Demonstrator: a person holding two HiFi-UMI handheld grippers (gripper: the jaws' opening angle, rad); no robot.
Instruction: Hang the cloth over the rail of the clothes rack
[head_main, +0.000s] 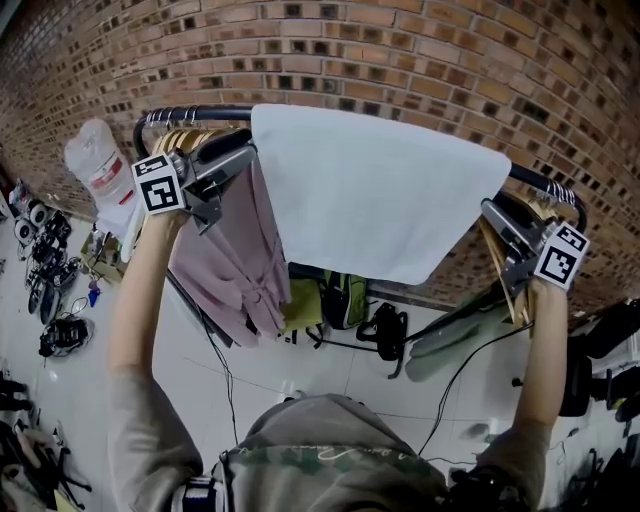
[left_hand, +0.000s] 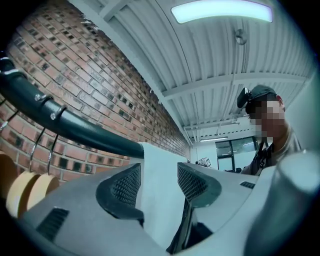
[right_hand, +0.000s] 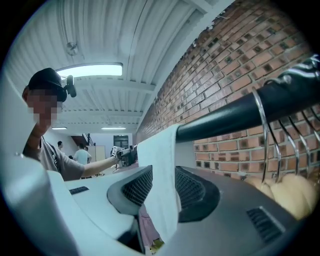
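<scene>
A white cloth (head_main: 370, 190) lies draped over the black rail (head_main: 200, 113) of the clothes rack, hanging down the near side to a point. My left gripper (head_main: 240, 150) is at the cloth's left edge and my right gripper (head_main: 492, 212) at its right corner. In the left gripper view the cloth (left_hand: 160, 200) hangs from the rail (left_hand: 75, 125) down between the jaws of the left gripper (left_hand: 159, 182), whose pads stand apart. In the right gripper view the cloth (right_hand: 160, 165) falls loosely between the spread pads of the right gripper (right_hand: 162, 187), under the rail (right_hand: 240, 112).
Wooden hangers (head_main: 185, 140) hang at both ends of the rail, with a pink garment (head_main: 235, 260) at the left. A brick wall (head_main: 420, 60) stands close behind. On the floor are a water bottle (head_main: 100, 165), green bags (head_main: 335, 295), shoes (head_main: 45, 270) and cables.
</scene>
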